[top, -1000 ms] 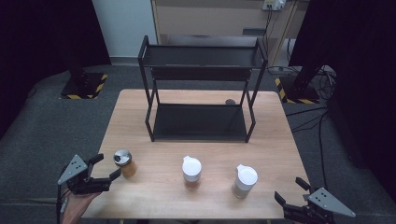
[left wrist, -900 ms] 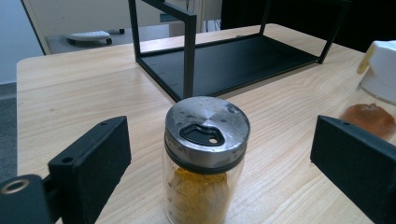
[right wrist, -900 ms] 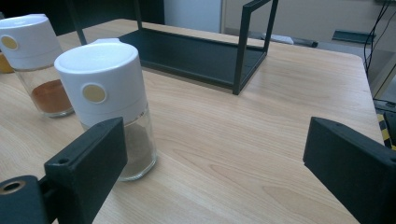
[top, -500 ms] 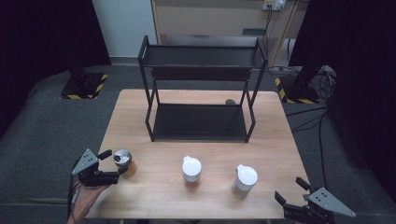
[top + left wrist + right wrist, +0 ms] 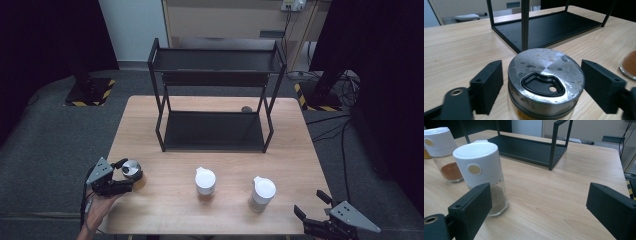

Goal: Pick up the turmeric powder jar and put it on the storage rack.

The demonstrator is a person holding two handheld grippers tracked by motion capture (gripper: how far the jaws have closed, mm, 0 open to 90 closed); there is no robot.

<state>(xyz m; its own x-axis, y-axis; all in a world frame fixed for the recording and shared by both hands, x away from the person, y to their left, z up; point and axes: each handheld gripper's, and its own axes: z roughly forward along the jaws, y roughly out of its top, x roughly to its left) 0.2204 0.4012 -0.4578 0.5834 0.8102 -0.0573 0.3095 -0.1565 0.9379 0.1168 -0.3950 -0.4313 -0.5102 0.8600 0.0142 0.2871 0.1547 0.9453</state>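
- Since a second ago, we see the left gripper has come in from the counter's left edge to the metal-lidded jar, which has stayed where it stood, and its jaws have just been closing around that jar.
- In the left gripper view the jar stands upright between the two black jaws; a narrow gap shows on each side of the lid, so the pads are not pressing on it, and the jaws are partly open.
- The jar sits near the front left corner of the counter, its silver lid with a black flip tab facing up and yellowish contents below.
- A hand holds the left gripper from below at the counter's front left edge.
- To the jar's right stand two white-capped shakers: the middle shaker with reddish-brown powder, and the right shaker with a duller brown powder, well apart from each other.
- The right gripper hovers at the front right corner just as before, its jaws wide open with nothing between them; the right shaker stands just beyond its left jaw.
- The black two-tier rack stands at the back of the counter.
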